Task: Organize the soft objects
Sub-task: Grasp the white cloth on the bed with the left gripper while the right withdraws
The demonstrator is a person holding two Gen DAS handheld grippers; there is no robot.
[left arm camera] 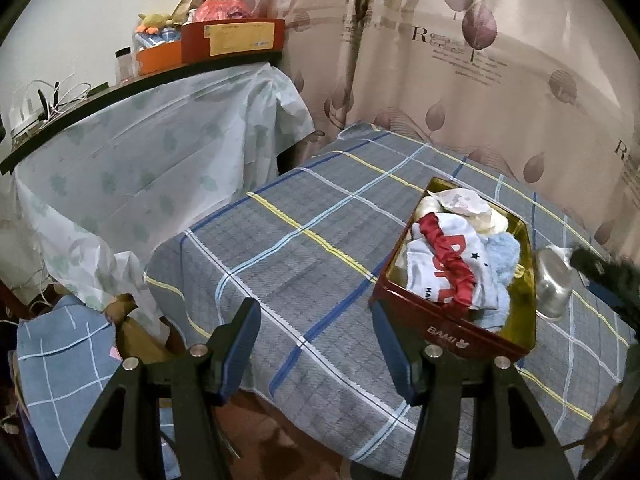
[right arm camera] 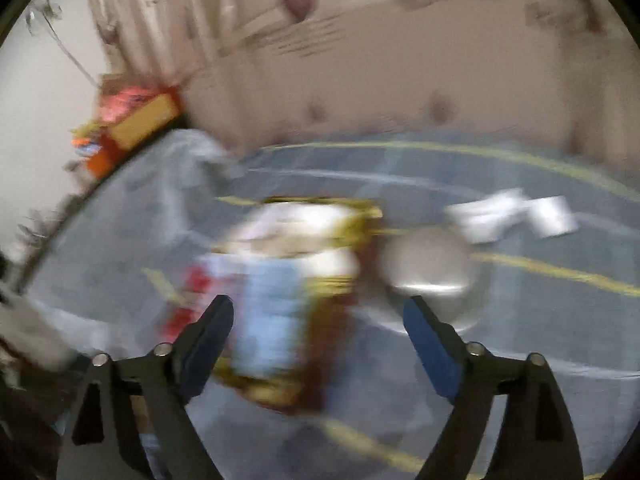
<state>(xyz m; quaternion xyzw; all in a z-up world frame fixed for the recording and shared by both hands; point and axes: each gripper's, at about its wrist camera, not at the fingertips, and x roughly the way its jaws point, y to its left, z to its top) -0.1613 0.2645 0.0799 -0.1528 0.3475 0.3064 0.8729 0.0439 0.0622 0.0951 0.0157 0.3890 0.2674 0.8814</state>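
Note:
A dark red tin (left arm camera: 440,322) with a gold inside stands on the right of the checked tablecloth (left arm camera: 304,240). It holds a white printed cloth (left arm camera: 430,276), a red ruffled band (left arm camera: 450,258), a light blue fluffy cloth (left arm camera: 502,258) and cream pieces (left arm camera: 494,220). My left gripper (left arm camera: 314,312) is open and empty, just left of the tin's near corner. The right wrist view is blurred. There my right gripper (right arm camera: 318,304) stands open over the tin (right arm camera: 332,360), with nothing pressed between its pads. White cloths (right arm camera: 512,216) lie on the table to the far right.
A shiny metal pot (left arm camera: 554,280) stands right beside the tin. A dark shelf (left arm camera: 120,88) at the left carries boxes and cables, with a pale plastic sheet (left arm camera: 140,168) hanging below it. A leaf-print curtain (left arm camera: 440,60) closes the back. The table's near edge drops to the floor.

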